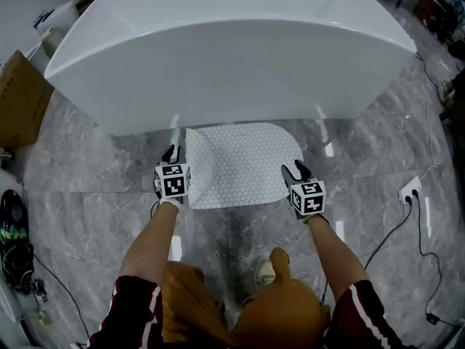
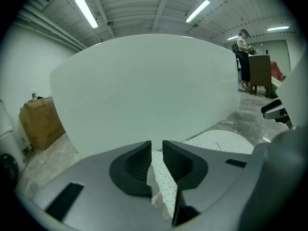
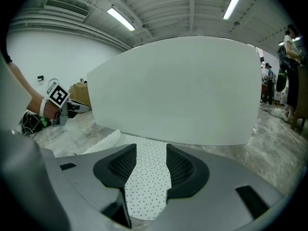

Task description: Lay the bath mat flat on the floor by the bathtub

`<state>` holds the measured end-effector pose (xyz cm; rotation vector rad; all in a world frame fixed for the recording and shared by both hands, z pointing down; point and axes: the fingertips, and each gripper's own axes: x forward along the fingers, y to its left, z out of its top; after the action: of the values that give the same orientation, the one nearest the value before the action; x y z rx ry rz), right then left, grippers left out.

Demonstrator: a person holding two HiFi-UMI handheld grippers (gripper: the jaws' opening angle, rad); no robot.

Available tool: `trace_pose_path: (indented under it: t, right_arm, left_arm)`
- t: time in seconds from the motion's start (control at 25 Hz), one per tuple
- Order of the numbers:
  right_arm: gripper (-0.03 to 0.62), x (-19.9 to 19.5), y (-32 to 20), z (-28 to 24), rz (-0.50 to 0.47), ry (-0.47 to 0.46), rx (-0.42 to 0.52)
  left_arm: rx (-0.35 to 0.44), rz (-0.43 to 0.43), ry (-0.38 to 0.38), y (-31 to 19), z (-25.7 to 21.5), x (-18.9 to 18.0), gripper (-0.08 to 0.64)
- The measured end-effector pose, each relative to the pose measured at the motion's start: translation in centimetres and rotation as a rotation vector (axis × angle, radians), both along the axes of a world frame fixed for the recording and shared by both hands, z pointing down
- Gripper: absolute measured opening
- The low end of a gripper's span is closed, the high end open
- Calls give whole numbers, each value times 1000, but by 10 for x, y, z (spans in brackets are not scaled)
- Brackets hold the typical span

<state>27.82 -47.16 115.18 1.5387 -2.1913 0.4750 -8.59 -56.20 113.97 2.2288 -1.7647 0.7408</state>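
1. Head view: the bathtub (image 1: pixel 232 49) fills the top of the frame.
2. The bath mat (image 1: pixel 243 162) lies on the floor (image 1: pixel 363 166) just beside the tub, mostly flat, with its left edge raised.
3. My left gripper (image 1: pixel 172 155) pinches that raised edge, jaws nearly together.
4. My right gripper (image 1: pixel 296 169) stands spread over the mat's right corner, gripping nothing.
5. If I release high, the edge could fold under. If I tug, the unpinned mat could slide askew.

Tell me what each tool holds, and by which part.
Left tool pinches the bath mat by its lifted left edge; right tool is open, holding nothing.
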Motion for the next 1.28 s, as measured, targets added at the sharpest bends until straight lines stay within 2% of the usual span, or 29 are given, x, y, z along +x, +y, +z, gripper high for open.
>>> trace_pose_path:
  t: [0.44, 0.64, 0.96, 1.28]
  right_arm:
    - [212, -17, 15, -41, 24, 9, 45]
    - [212, -21, 20, -67, 73, -7, 72]
    - [212, -25, 40, -128, 136, -35, 125]
    - [212, -32, 56, -193, 193, -88, 183]
  left_arm:
    - [46, 38, 36, 35, -32, -13, 84]
    - [69, 60, 75, 48, -57, -20, 84]
    - [137, 81, 95, 70, -112, -39, 84]
    - [204, 123, 136, 104, -187, -53, 84]
